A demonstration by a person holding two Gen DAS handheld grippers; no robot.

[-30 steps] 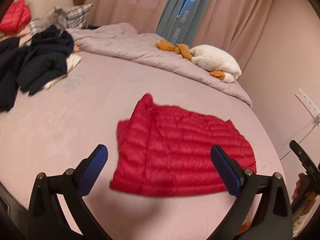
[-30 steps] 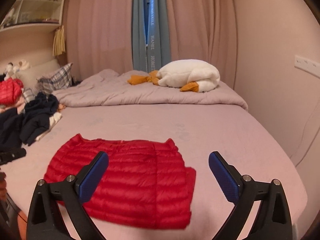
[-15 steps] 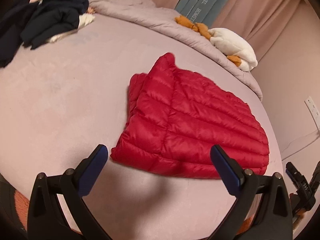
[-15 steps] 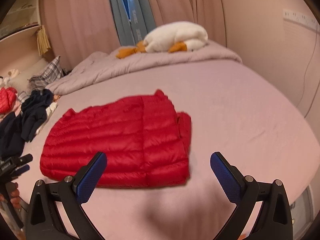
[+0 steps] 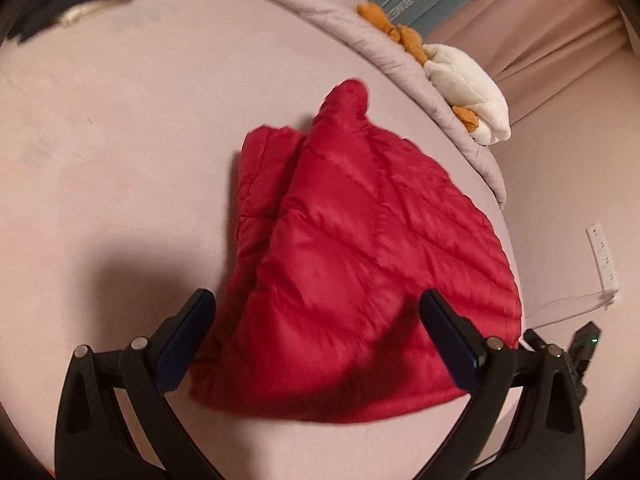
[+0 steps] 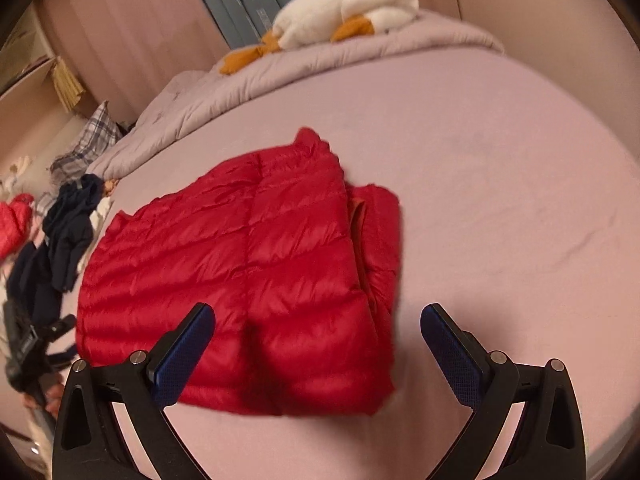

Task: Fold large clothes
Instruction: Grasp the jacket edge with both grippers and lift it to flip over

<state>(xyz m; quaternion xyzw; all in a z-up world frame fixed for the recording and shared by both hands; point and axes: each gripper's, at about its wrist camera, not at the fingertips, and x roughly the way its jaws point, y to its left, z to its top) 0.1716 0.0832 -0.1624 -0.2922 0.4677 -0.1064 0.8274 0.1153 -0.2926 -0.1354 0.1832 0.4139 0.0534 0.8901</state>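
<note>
A red quilted puffer jacket [image 5: 360,248] lies folded flat on the pink bed sheet [image 5: 120,160]. My left gripper [image 5: 316,344] hovers open over the jacket's near corner, blue pads wide apart, nothing between them. In the right wrist view the same jacket [image 6: 248,264] fills the middle, its folded edge and collar toward the right. My right gripper [image 6: 316,344] is open just above the jacket's near hem, touching nothing. At the left edge of the right wrist view the other gripper [image 6: 24,344] shows beside a hand.
A white and orange plush goose [image 6: 344,8] rests on a rolled grey duvet [image 6: 280,72] at the far side. Dark clothes [image 6: 60,236], a red garment [image 6: 12,220] and a plaid pillow [image 6: 88,140] pile at the left. A wall socket [image 5: 604,256] sits right.
Both grippers have dropped lower and closer to the red jacket, tilting down toward it. The jacket itself has not moved. Both stay open.
</note>
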